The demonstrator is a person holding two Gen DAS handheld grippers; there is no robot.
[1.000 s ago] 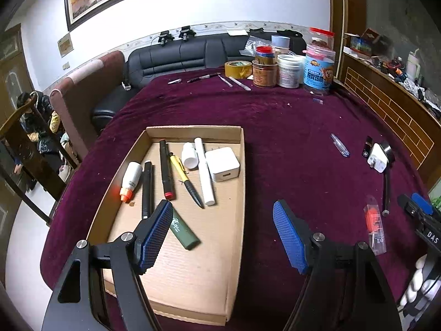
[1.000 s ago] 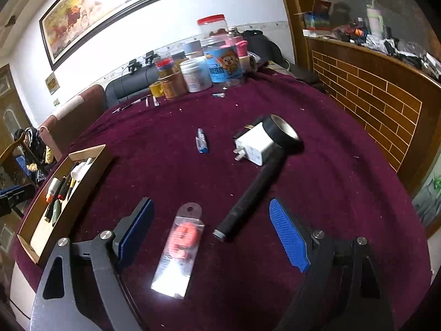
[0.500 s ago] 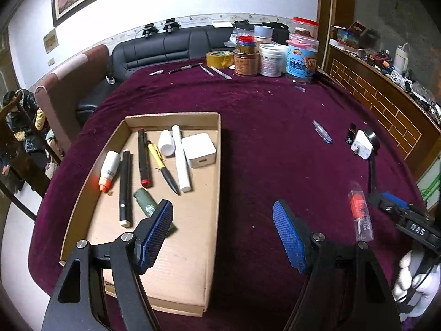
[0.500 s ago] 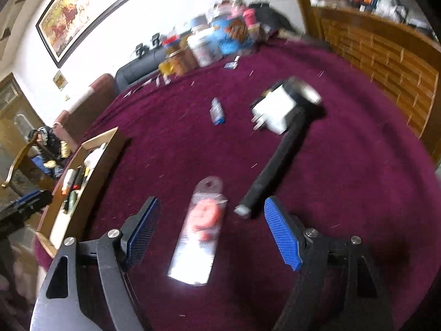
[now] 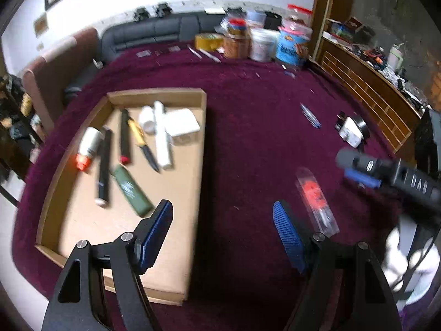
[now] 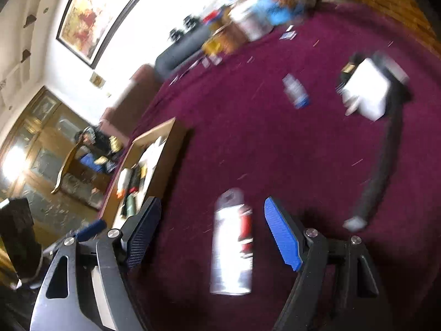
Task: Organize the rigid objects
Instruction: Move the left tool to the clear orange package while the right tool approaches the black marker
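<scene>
A shallow cardboard tray [image 5: 198, 143] lies on the maroon table and holds pens, a green tube [image 5: 132, 190], a white charger [image 5: 183, 127] and a white bottle [image 5: 88, 147]. A clear blister pack with a red item [image 5: 317, 201] lies right of the tray; in the right wrist view this pack [image 6: 234, 242] sits between the fingers. My left gripper [image 5: 223, 234] is open and empty over the tray's right edge. My right gripper [image 6: 210, 231] is open around the pack, and shows in the left wrist view [image 5: 366, 173].
A white plug adapter [image 6: 366, 93] with a black handled tool [image 6: 377, 171] lies at the right. A small blue-and-clear item [image 6: 296, 91] lies mid-table. Jars and tubs [image 5: 264, 44] stand at the far edge. A brick-patterned ledge [image 5: 366, 93] borders the right side.
My right gripper has tilted and moved down and left over the blister pack, which now lies between its fingers. My left gripper has drawn back and shifted right; the tray sits farther left in view.
</scene>
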